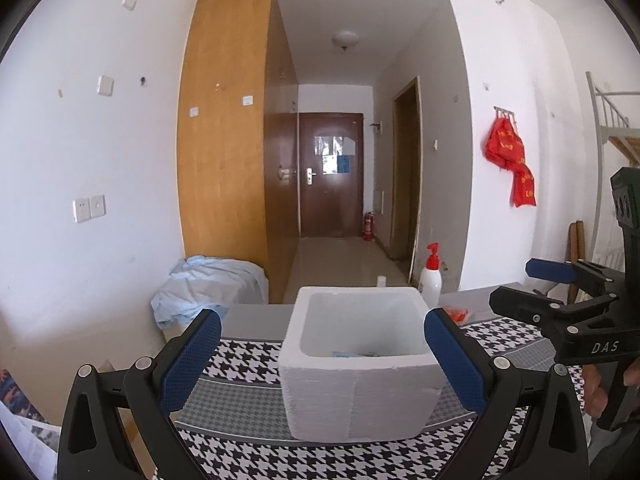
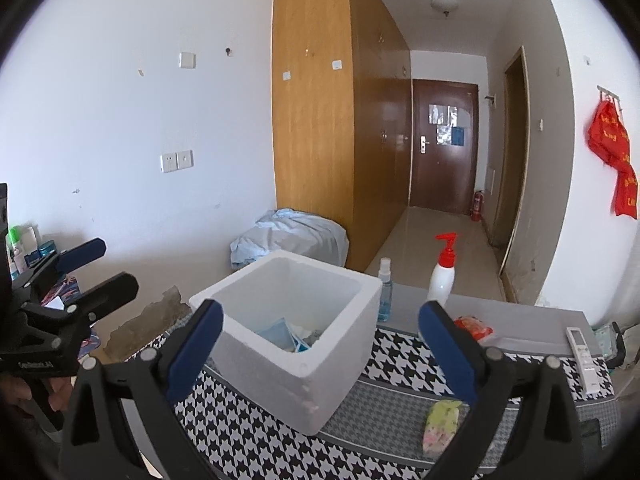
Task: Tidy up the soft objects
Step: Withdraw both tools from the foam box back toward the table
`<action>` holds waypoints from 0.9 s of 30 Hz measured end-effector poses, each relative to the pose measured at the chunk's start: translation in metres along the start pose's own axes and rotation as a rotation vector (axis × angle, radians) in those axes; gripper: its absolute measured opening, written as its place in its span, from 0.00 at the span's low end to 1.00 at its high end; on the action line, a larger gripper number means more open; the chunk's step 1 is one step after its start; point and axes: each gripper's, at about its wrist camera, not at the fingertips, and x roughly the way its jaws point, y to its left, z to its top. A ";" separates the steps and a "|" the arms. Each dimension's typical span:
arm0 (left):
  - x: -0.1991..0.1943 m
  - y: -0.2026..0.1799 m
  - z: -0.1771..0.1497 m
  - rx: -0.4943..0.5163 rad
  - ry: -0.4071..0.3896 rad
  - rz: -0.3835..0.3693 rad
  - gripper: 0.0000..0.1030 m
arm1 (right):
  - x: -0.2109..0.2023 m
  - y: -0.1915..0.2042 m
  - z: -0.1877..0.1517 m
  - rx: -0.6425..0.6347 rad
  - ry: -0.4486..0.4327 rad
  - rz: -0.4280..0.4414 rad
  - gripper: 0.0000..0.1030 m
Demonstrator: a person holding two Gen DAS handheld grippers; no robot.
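Note:
A white foam box (image 1: 360,364) stands on the houndstooth cloth (image 1: 240,360); it also shows in the right wrist view (image 2: 296,344). Blue soft items (image 2: 288,336) lie inside it. A small green and pink floral soft object (image 2: 440,426) lies on the cloth right of the box. An orange-red packet (image 2: 474,326) lies behind it. My left gripper (image 1: 322,360) is open and empty, its fingers either side of the box. My right gripper (image 2: 320,346) is open and empty above the box's near side.
A white pump bottle with red top (image 2: 442,276) and a small blue spray bottle (image 2: 385,292) stand behind the box. A remote control (image 2: 582,354) lies at the table's right. A light blue bundle (image 2: 292,236) sits by the wardrobe (image 2: 320,120).

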 end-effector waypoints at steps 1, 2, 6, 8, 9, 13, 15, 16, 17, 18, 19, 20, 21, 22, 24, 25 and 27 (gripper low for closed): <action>-0.001 -0.002 0.000 0.000 -0.003 -0.002 0.99 | -0.001 -0.001 -0.001 -0.002 -0.001 -0.008 0.97; -0.002 -0.003 0.000 -0.001 -0.005 -0.004 0.99 | -0.003 -0.002 -0.002 -0.005 -0.002 -0.019 0.97; -0.003 -0.008 0.000 0.003 -0.006 -0.026 0.99 | -0.009 -0.007 -0.005 0.009 -0.002 -0.033 0.98; -0.002 -0.012 -0.001 0.008 -0.004 -0.036 0.99 | -0.012 -0.009 -0.006 0.004 -0.007 -0.041 0.99; -0.001 -0.014 -0.001 0.012 -0.002 -0.042 0.99 | -0.013 -0.009 -0.006 0.004 -0.009 -0.049 0.99; -0.001 -0.021 -0.001 0.014 -0.001 -0.056 0.99 | -0.018 -0.013 -0.009 0.010 -0.013 -0.055 0.99; -0.001 -0.023 -0.001 0.019 -0.003 -0.062 0.99 | -0.020 -0.016 -0.010 0.015 -0.011 -0.051 0.99; -0.001 -0.025 -0.001 0.020 -0.005 -0.067 0.99 | -0.022 -0.017 -0.011 0.019 -0.013 -0.053 0.99; -0.001 -0.027 -0.001 0.019 -0.005 -0.069 0.99 | -0.023 -0.019 -0.011 0.022 -0.015 -0.057 0.99; -0.001 -0.028 -0.002 0.018 -0.004 -0.073 0.99 | -0.024 -0.020 -0.012 0.024 -0.016 -0.061 0.99; 0.000 -0.030 -0.002 0.019 -0.002 -0.078 0.99 | -0.025 -0.022 -0.012 0.026 -0.017 -0.061 0.99; 0.000 -0.032 -0.002 0.020 0.000 -0.082 0.99 | -0.027 -0.024 -0.013 0.032 -0.018 -0.060 0.99; 0.000 -0.033 -0.002 0.020 0.001 -0.084 0.99 | -0.028 -0.025 -0.014 0.036 -0.021 -0.060 0.99; 0.001 -0.035 -0.002 0.021 0.001 -0.090 0.99 | -0.030 -0.028 -0.015 0.040 -0.024 -0.059 0.99; 0.001 -0.039 -0.003 0.024 0.002 -0.101 0.99 | -0.033 -0.031 -0.017 0.051 -0.028 -0.065 0.99; 0.001 -0.041 -0.003 0.024 0.002 -0.106 0.99 | -0.035 -0.032 -0.017 0.054 -0.031 -0.066 0.99; 0.002 -0.046 -0.003 0.032 0.003 -0.122 0.99 | -0.040 -0.034 -0.018 0.056 -0.043 -0.072 0.99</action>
